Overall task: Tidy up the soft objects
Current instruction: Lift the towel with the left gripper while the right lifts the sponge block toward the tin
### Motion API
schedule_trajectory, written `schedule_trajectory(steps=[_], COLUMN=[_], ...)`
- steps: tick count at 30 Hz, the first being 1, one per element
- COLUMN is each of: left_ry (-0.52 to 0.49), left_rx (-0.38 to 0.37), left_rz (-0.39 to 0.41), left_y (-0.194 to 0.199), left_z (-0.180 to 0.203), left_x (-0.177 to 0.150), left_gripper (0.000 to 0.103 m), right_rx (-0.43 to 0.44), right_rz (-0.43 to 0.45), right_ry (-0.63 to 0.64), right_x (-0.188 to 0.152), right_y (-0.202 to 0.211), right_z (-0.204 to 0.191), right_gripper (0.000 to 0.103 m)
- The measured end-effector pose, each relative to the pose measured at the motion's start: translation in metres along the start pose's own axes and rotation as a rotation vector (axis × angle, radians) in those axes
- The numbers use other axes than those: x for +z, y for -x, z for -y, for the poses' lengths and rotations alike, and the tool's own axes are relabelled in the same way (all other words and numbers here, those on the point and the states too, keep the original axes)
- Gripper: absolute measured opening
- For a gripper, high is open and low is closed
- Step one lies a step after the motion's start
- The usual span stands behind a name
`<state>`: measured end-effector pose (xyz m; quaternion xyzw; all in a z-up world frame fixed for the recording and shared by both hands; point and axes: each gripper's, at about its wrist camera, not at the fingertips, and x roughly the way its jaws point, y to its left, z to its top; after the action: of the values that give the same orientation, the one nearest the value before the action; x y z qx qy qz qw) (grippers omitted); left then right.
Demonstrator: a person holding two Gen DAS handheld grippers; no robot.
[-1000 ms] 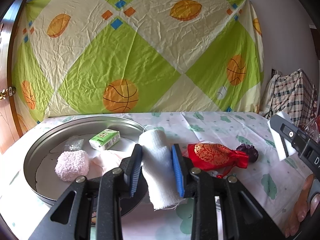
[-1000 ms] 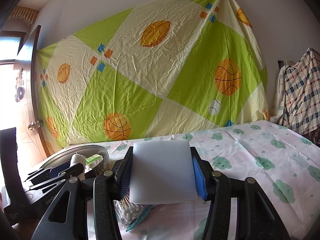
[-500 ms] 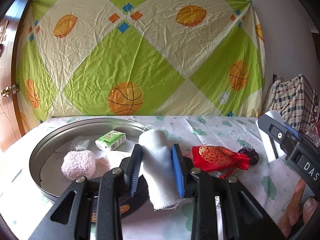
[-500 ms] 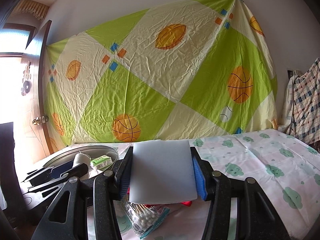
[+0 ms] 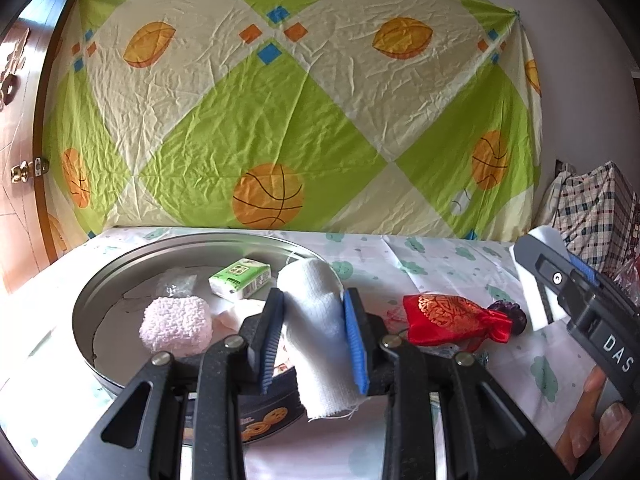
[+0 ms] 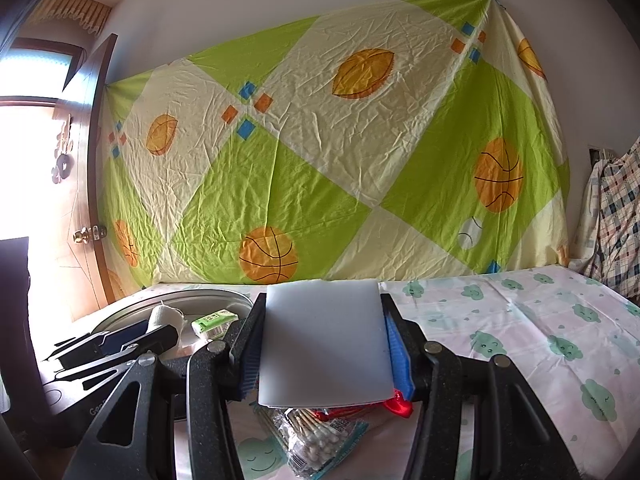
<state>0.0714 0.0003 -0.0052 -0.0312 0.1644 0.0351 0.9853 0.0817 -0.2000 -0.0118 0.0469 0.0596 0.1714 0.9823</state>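
A large green-and-cream patterned sheet printed with orange balls fills the upper frame of both views, hung behind a table under a pale cloud-print cloth. At lower left of the left wrist view sits one round silver metal tin, holding one pink fluffy knitted bundle, one green-and-white tissue packet and one small clear plastic bag. At bottom centre the left gripper is clenched on one roll of white gauze, its long axis running from the lower frame up and away toward the sheet, just right of the tin's rim. Right of it lie one red-and-gold brocade drawstring pouch and one dark purple object, touching. In the right wrist view, the right gripper grasps one flat white rectangular sponge at lower centre, broad face up, above one bag of cotton swabs.
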Motion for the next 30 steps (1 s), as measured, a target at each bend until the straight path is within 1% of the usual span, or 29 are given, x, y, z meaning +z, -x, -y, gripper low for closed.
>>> schedule_trajectory(steps=[30], left_ry=[0.043], left_rx=[0.056], left_rz=[0.008], left_y=[0.002], left_z=[-0.037], left_x=[0.001], left_gripper=[0.029], right_rx=[0.086], right_rz=[-0.014], right_ry=[0.044], right_x=[-0.002], right_y=[-0.02], right_z=[-0.043], right_gripper=[0.055])
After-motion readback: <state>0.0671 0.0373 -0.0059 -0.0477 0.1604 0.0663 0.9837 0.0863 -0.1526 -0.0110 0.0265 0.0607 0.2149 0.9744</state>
